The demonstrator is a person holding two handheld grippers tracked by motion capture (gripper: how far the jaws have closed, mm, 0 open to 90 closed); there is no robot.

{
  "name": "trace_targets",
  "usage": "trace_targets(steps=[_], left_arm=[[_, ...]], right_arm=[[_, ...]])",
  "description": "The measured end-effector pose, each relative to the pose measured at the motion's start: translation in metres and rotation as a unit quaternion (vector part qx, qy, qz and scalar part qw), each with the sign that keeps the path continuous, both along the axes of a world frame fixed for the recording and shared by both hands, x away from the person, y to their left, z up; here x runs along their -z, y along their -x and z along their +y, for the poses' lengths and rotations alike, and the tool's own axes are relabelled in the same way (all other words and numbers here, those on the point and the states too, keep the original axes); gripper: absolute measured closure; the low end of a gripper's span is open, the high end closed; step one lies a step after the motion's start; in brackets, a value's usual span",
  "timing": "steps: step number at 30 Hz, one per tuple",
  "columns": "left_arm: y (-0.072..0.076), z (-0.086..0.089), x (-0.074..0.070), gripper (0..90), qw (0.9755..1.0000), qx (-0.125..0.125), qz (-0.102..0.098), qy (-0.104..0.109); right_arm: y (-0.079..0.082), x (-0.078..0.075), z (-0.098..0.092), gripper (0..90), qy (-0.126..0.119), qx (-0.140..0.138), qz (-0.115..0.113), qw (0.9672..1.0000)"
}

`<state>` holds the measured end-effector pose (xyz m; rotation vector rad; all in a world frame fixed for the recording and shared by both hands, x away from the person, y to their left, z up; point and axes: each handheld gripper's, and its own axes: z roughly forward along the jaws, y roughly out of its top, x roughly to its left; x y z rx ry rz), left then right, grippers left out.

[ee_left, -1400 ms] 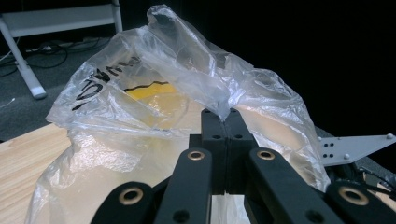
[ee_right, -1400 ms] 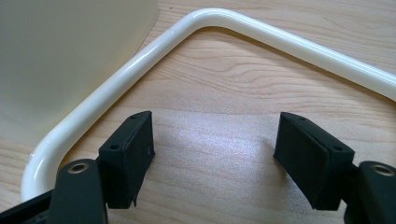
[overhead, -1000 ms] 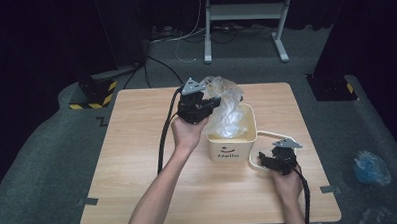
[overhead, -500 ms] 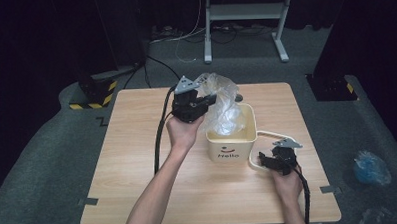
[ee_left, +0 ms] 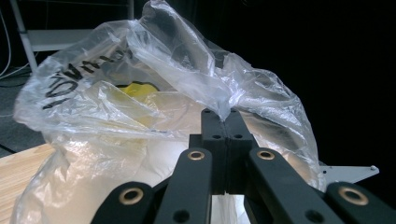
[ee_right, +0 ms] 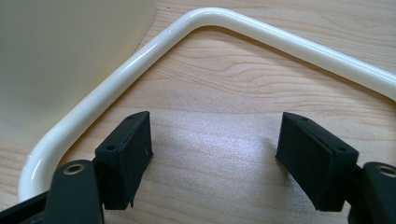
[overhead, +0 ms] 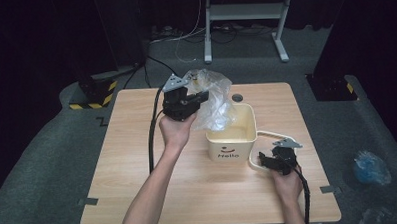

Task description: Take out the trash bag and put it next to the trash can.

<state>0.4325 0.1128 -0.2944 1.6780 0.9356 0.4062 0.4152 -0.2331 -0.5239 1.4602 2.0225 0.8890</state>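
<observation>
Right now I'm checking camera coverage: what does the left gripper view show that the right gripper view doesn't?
Left gripper view alone: the left gripper shut on a clear plastic bag bearing black lettering. Right gripper view alone: the right gripper, jaws open, above the cream bucket and its white handle. Both share the wooden table.

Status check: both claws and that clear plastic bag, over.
Left claw shut on crumpled clear plastic bag, held above cream square bucket. Right claw open, empty, beside bucket's white handle. Nothing blocking.

bag's lettering (ee_left: 81,77) partly creased unreadable, yellow item (ee_left: 137,88) inside bag indistinct
</observation>
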Motion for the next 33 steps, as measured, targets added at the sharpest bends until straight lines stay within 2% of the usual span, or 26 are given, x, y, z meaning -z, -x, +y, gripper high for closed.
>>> trace_targets(steps=[18, 33], left_arm=[[0.006, 0.032, -0.003, 89.4, 0.9997, -0.025, -0.004, -0.003], [0.008, 0.054, 0.006, 89.3, 0.9991, -0.043, 0.007, -0.001]], right_arm=[[0.0, 0.0, 0.0, 26.3, -0.001, 0.0, -0.001, 1.0], [0.0, 0.0, 0.0, 26.3, 0.0, 0.0, 0.0, 1.0]])
